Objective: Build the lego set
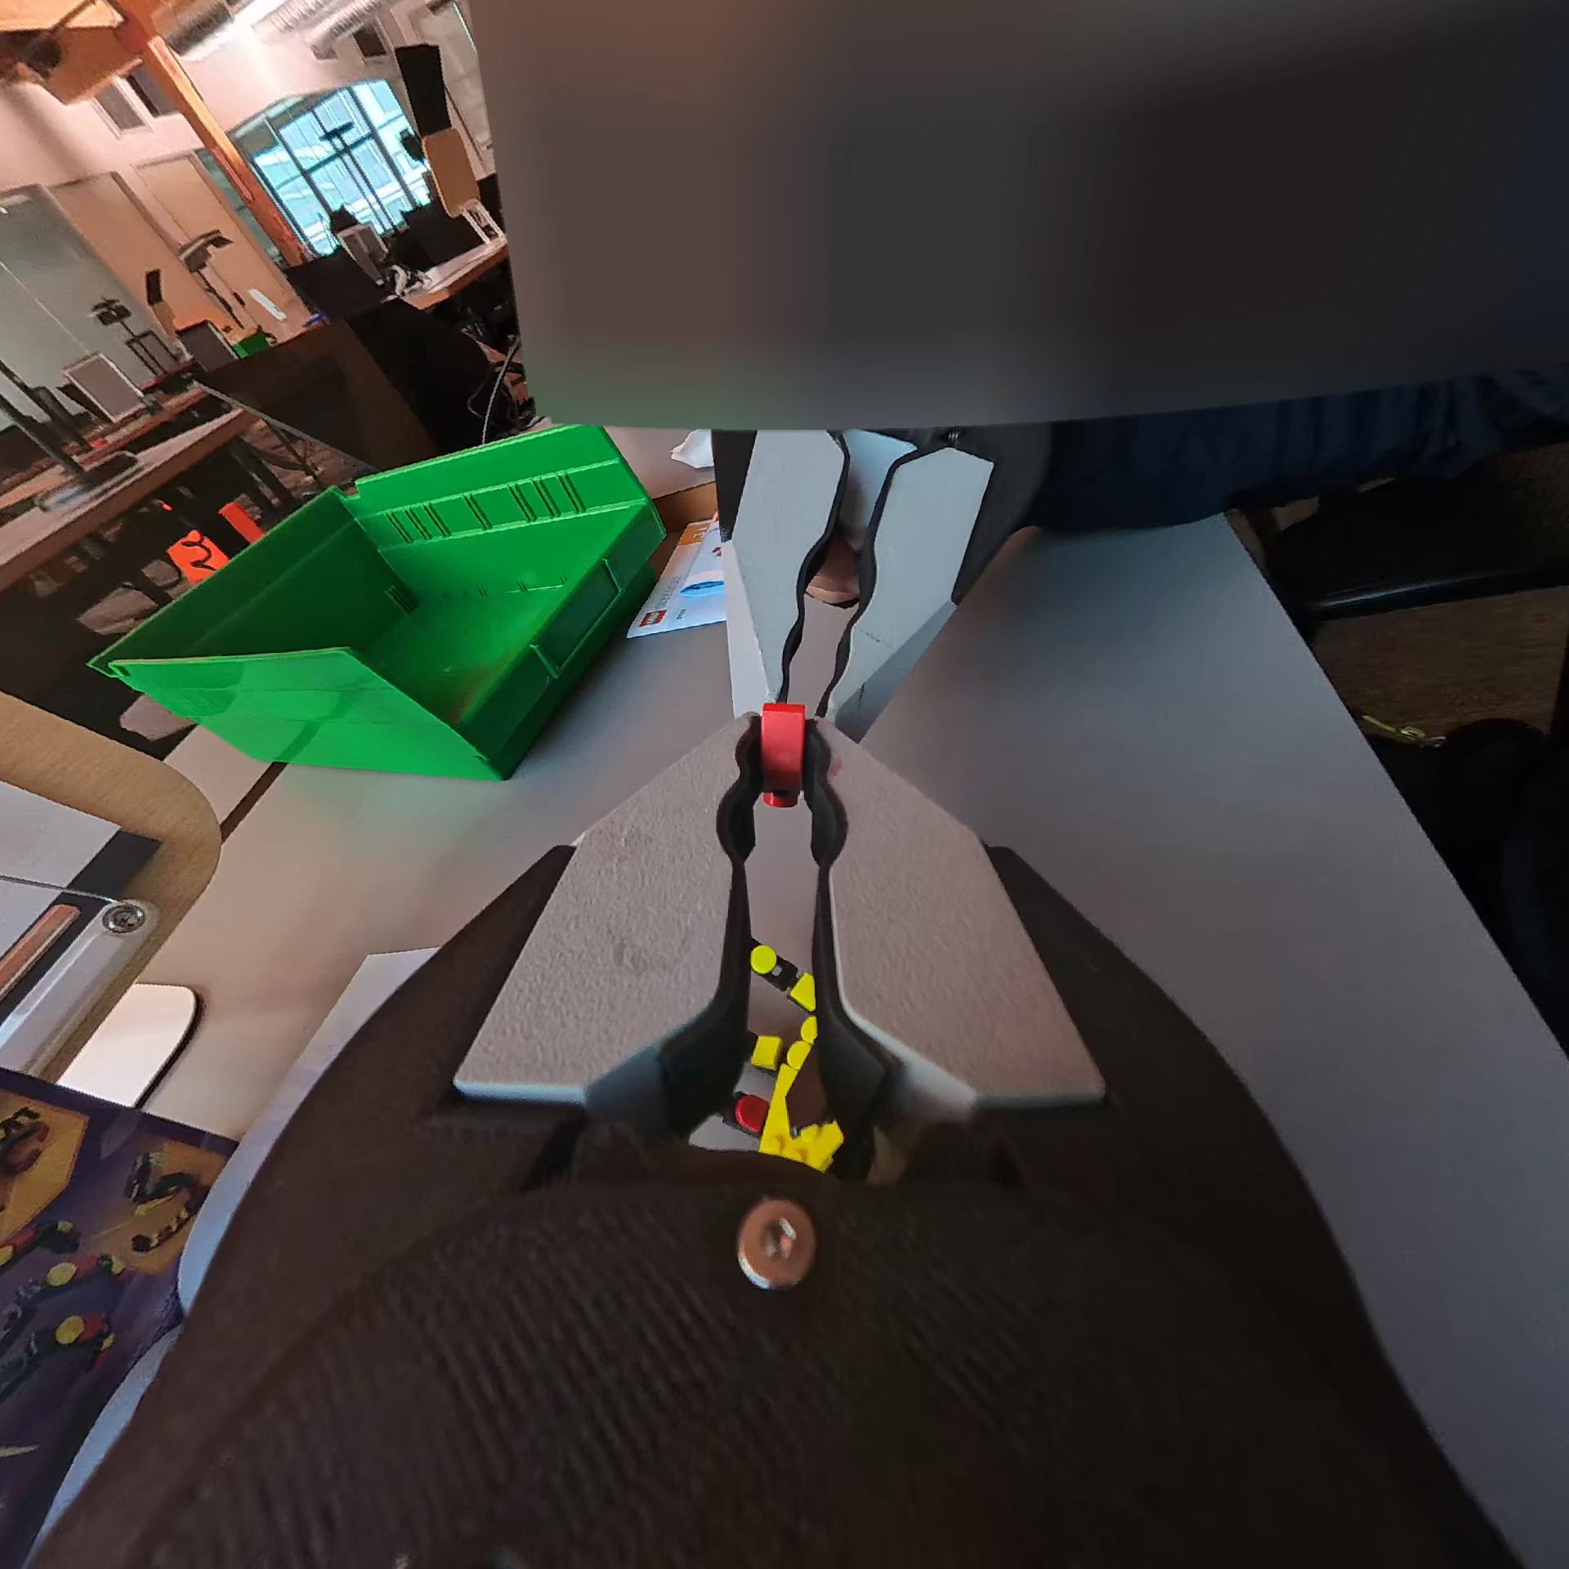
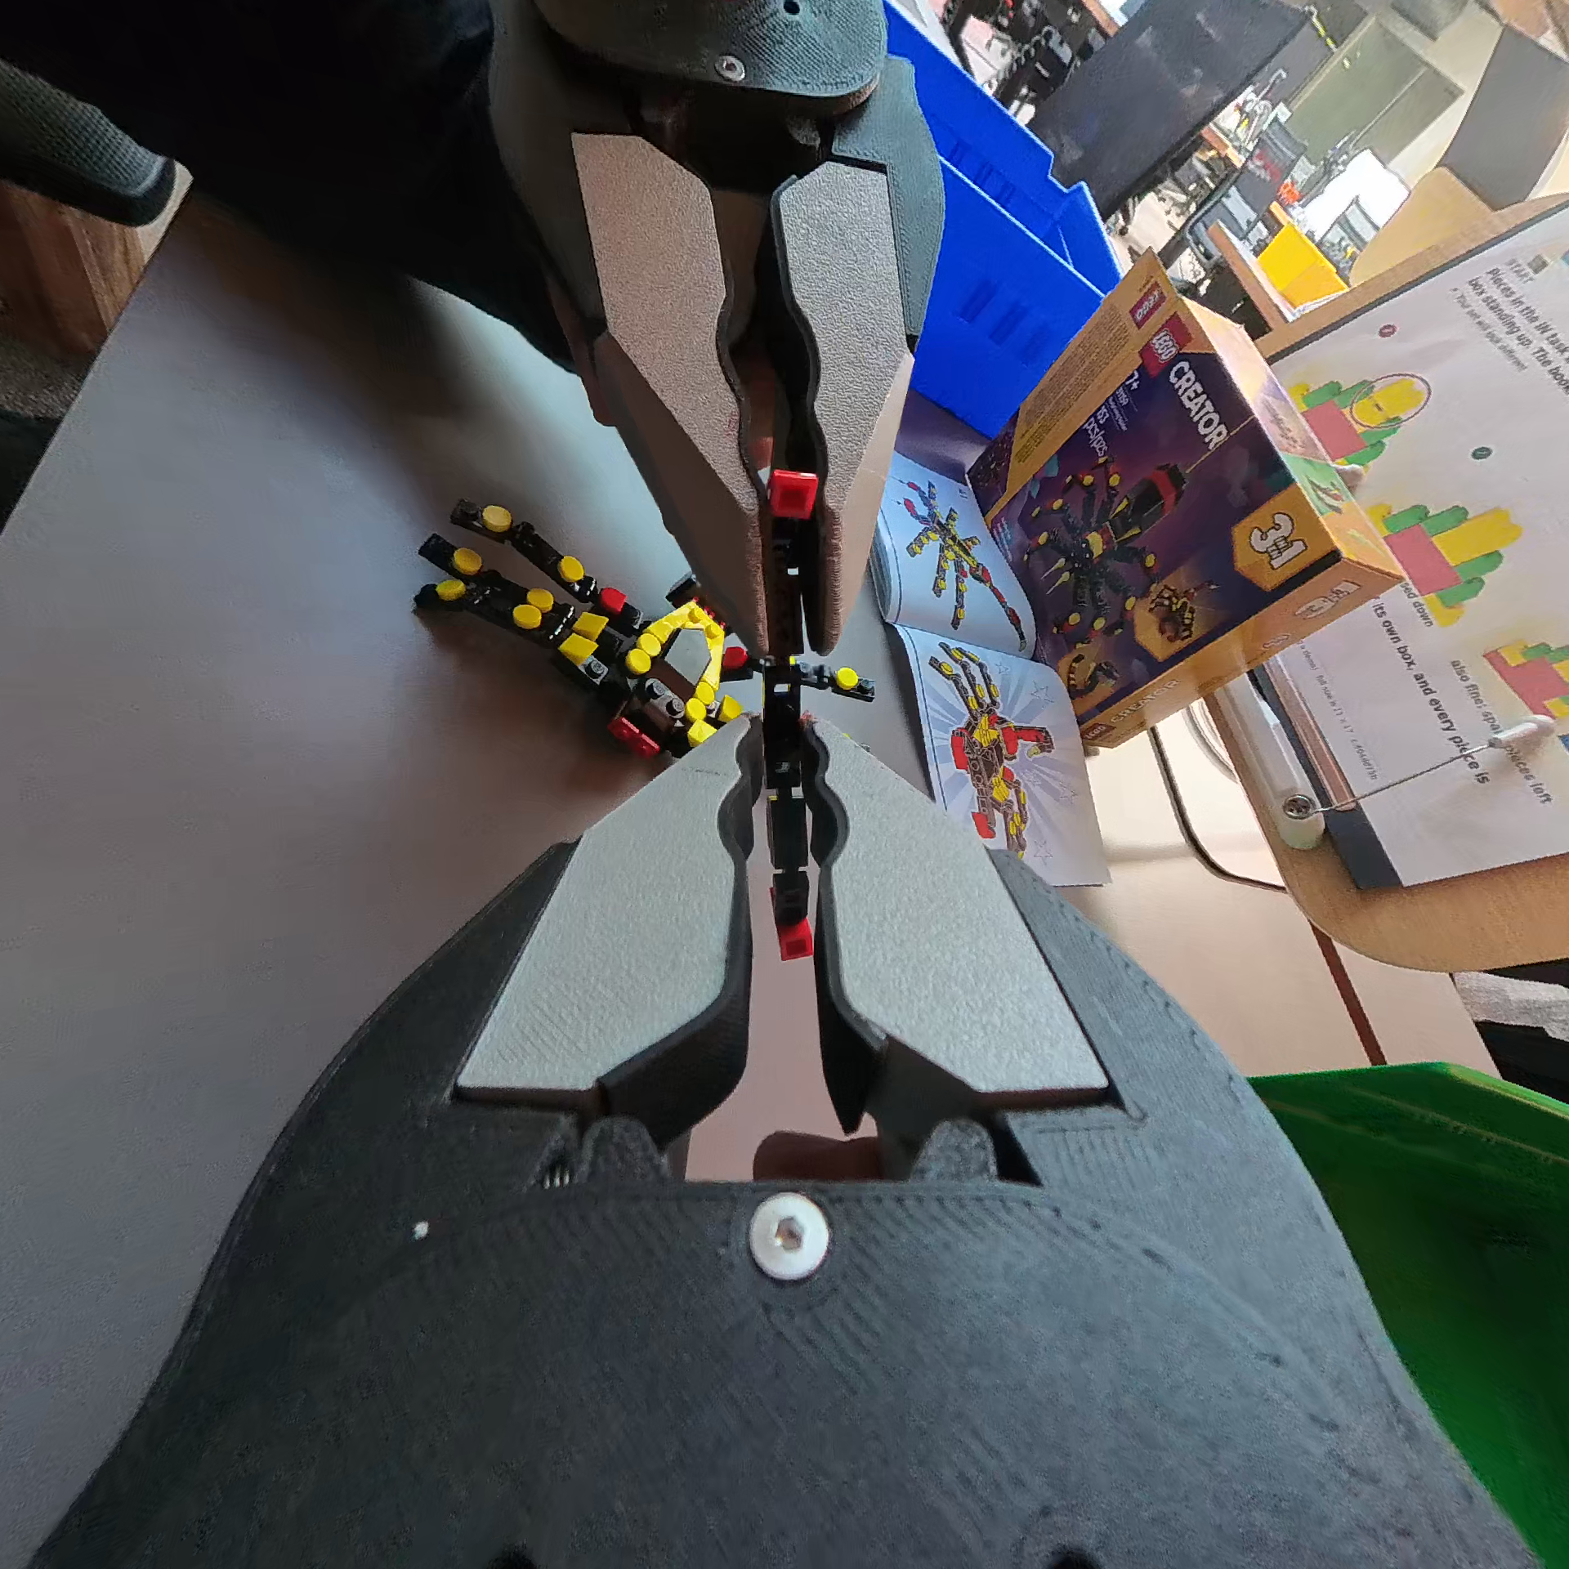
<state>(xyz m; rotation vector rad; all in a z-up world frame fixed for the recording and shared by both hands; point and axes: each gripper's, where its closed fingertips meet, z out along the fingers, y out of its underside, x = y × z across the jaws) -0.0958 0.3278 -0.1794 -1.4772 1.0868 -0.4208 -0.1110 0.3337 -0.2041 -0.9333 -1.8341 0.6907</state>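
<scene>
My right gripper (image 2: 781,730) is shut on a slim black Lego leg strip (image 2: 785,815) with red end pieces, held above the grey table (image 2: 255,679). My left gripper (image 1: 781,739) meets it tip to tip and is shut on the strip's red end piece (image 1: 781,751). In the right wrist view the left gripper (image 2: 790,628) comes down from above with that red piece (image 2: 794,492) between its fingers. The part-built black, yellow and red spider (image 2: 594,628) lies on the table below; part of it shows between my left fingers (image 1: 785,1070).
A green bin (image 1: 382,611) stands at the table's far left and shows again in the right wrist view (image 2: 1443,1231). Blue bins (image 2: 1002,280), the Lego box (image 2: 1189,509), an open instruction booklet (image 2: 993,739) and a board with a printed sheet (image 2: 1443,594) are right of the build. Both grippers' tips are close together, under 4 cm apart.
</scene>
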